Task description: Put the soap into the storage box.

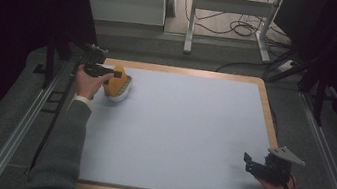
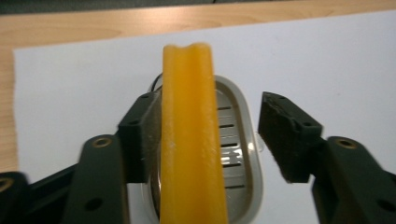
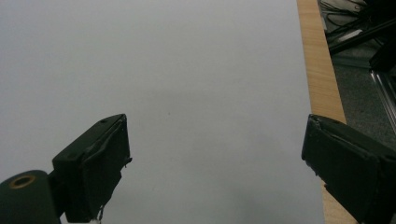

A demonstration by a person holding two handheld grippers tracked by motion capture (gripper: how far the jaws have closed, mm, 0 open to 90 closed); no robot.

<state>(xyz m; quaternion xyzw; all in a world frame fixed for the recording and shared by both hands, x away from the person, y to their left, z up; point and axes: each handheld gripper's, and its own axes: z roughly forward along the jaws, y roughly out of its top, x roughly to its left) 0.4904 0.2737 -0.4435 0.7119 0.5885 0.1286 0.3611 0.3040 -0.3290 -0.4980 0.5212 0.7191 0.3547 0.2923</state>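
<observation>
While the white slotted dish (image 1: 119, 92) sat near the far left corner of the counter (image 1: 187, 127), a yellow-orange sponge (image 1: 117, 82) stood on edge in it, rising well above its rim. From the left gripper view, the dish (image 2: 243, 154) showed a grey slotted floor under the sponge (image 2: 191, 140). The left tool (image 1: 104, 71) had its jaws apart around the sponge: one pad lay against the sponge's side, the other stood clear of it. The right tool (image 1: 259, 165) hung near the counter's near right corner, well apart from the dish, jaws wide open and holding nothing.
</observation>
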